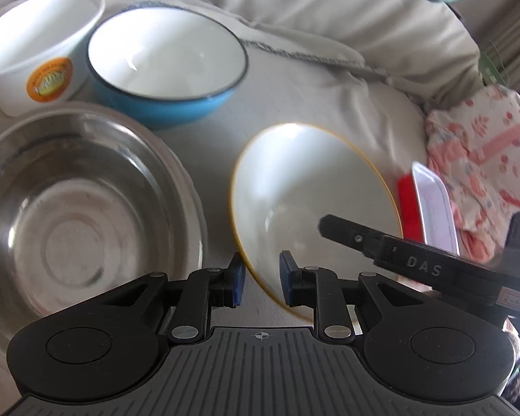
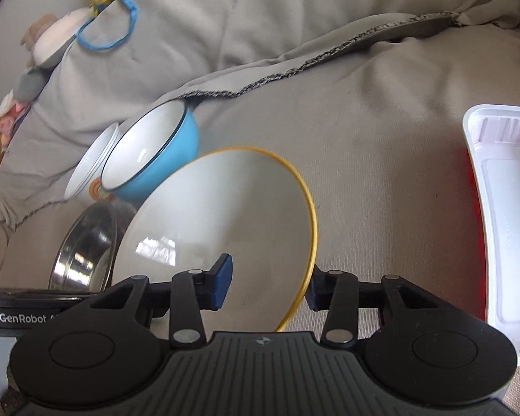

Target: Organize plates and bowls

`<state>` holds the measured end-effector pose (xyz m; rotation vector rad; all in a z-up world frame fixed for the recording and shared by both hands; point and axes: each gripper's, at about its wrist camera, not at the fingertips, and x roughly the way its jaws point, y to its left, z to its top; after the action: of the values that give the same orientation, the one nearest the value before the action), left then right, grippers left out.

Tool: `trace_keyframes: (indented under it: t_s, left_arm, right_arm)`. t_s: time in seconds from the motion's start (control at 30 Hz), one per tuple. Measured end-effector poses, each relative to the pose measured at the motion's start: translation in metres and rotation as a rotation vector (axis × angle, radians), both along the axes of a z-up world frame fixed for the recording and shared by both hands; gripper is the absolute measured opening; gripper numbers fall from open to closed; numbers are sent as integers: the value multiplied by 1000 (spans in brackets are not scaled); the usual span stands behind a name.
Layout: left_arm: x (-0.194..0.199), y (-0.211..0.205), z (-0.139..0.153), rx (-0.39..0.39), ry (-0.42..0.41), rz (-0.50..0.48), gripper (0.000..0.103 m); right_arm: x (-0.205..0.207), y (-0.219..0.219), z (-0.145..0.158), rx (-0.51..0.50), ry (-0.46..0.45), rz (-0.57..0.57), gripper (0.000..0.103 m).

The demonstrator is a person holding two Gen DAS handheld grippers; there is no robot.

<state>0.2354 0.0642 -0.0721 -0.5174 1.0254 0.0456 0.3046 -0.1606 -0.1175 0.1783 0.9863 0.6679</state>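
Note:
A white bowl with a yellow rim (image 1: 305, 187) (image 2: 218, 215) is tilted, lifted off the grey cloth. My right gripper (image 2: 267, 286) straddles its rim with a wide gap, one pad inside and one outside; it shows at the right in the left wrist view (image 1: 346, 234). My left gripper (image 1: 261, 282) is open with the bowl's near rim between its pads. A steel bowl (image 1: 76, 208) (image 2: 83, 253), a blue bowl (image 1: 166, 66) (image 2: 152, 159) and a white paper tub with an orange sticker (image 1: 38, 55) (image 2: 93, 159) stand to the left.
A white rectangular tray on a red one (image 2: 502, 215) (image 1: 433, 215) lies to the right. A patterned pink cloth (image 1: 482, 166) lies at the right edge. Grey sofa cushions (image 2: 260, 17) rise behind, with toys and a blue cord (image 2: 104, 31) at the back left.

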Motion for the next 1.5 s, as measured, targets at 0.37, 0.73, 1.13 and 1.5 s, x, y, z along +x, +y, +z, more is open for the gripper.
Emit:
trace_keyframes:
  t_s: [0.37, 0.73, 1.13, 1.5]
  left_arm:
    - [-6, 5, 6, 1, -6, 19, 24]
    - [-45, 0, 27, 77, -43, -13, 24]
    - [-55, 47, 83, 103, -209, 92, 24]
    - [24, 124, 63, 125, -176, 321, 24]
  right_arm:
    - [-10, -4, 2, 22, 34, -36, 43]
    - [-42, 4, 12, -143, 24, -46, 43]
    - [-42, 47, 114, -188, -235, -100, 65]
    - [56, 158, 89, -286, -242, -154, 84]
